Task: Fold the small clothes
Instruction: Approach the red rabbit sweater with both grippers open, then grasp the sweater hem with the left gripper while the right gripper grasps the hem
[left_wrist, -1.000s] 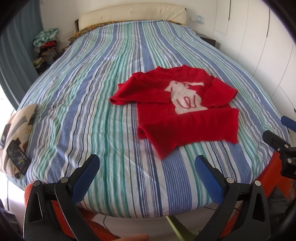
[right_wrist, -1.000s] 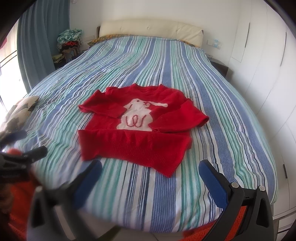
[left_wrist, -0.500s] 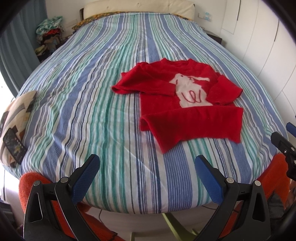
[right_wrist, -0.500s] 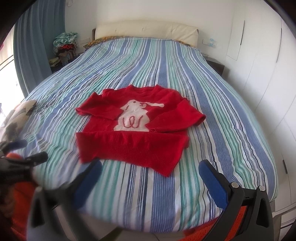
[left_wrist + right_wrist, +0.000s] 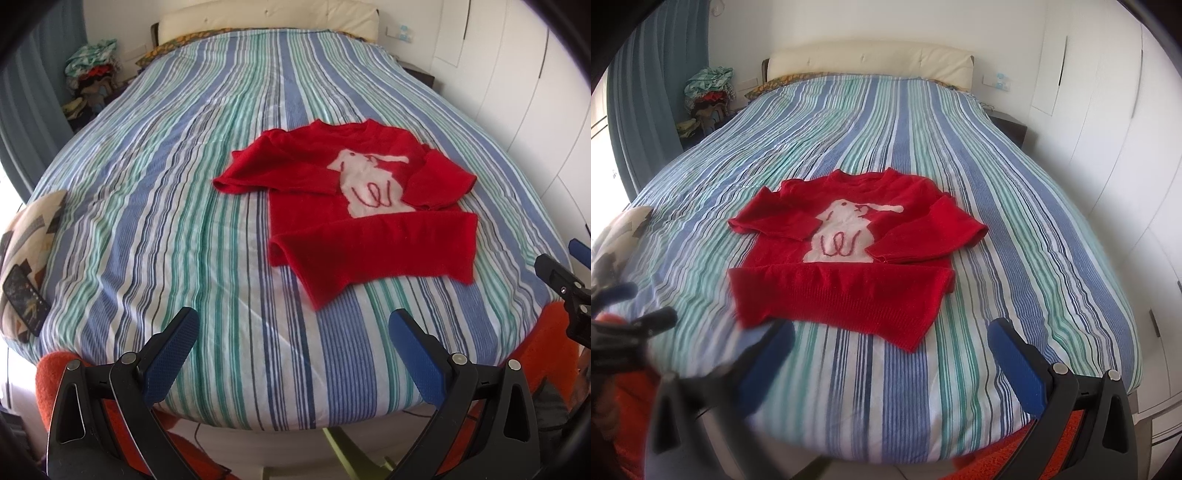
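Note:
A small red sweater (image 5: pixel 354 210) with a white rabbit on the front lies on the striped bed (image 5: pixel 207 192). Both sleeves are folded in over the chest and the bottom hem is folded up. It also shows in the right wrist view (image 5: pixel 846 254). My left gripper (image 5: pixel 291 328) is open and empty near the bed's foot, to the left of the sweater. My right gripper (image 5: pixel 890 338) is open and empty just short of the sweater's near edge. The right gripper's tip (image 5: pixel 561 269) shows at the right edge of the left wrist view.
A patterned cushion (image 5: pixel 26 240) with a black phone (image 5: pixel 24 301) on it lies at the bed's left edge. A pile of clothes (image 5: pixel 92 74) stands beside the headboard at the far left. White wardrobe doors (image 5: pixel 1126 147) run along the right.
Both grippers have moved a little forward over the foot of the bed, so the sweater looks closer. Both stay open. The sweater has not moved.

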The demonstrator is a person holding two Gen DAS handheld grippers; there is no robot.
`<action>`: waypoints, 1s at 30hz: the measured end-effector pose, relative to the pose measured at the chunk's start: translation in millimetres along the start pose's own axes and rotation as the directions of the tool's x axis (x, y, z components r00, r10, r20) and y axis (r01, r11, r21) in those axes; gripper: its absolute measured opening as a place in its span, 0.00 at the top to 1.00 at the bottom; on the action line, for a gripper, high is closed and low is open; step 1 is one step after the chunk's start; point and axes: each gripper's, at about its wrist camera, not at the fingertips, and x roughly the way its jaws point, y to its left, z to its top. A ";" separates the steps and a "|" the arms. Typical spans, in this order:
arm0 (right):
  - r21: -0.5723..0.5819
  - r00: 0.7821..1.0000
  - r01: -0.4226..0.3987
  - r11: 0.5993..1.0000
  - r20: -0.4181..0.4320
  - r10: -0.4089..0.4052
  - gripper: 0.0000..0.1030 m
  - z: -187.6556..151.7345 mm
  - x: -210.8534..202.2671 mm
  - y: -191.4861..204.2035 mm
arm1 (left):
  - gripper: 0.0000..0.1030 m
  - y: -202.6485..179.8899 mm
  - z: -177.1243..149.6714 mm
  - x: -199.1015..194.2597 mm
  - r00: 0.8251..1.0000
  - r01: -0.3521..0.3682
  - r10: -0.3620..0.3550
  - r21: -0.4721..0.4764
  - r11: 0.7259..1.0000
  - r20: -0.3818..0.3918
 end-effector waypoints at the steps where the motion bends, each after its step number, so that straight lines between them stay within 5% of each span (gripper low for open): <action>1: -0.001 1.000 0.006 1.000 -0.003 -0.006 0.00 0.0 0.6 0.3 | 0.01 0.2 -0.5 1.1 1.000 -0.002 0.002 -0.001 1.000 -0.003; 30: 0.000 0.998 0.045 0.999 -0.032 -0.045 0.00 -4.8 8.9 -3.2 | 0.01 -0.2 -5.9 11.8 0.999 -0.033 0.033 0.011 0.999 -0.028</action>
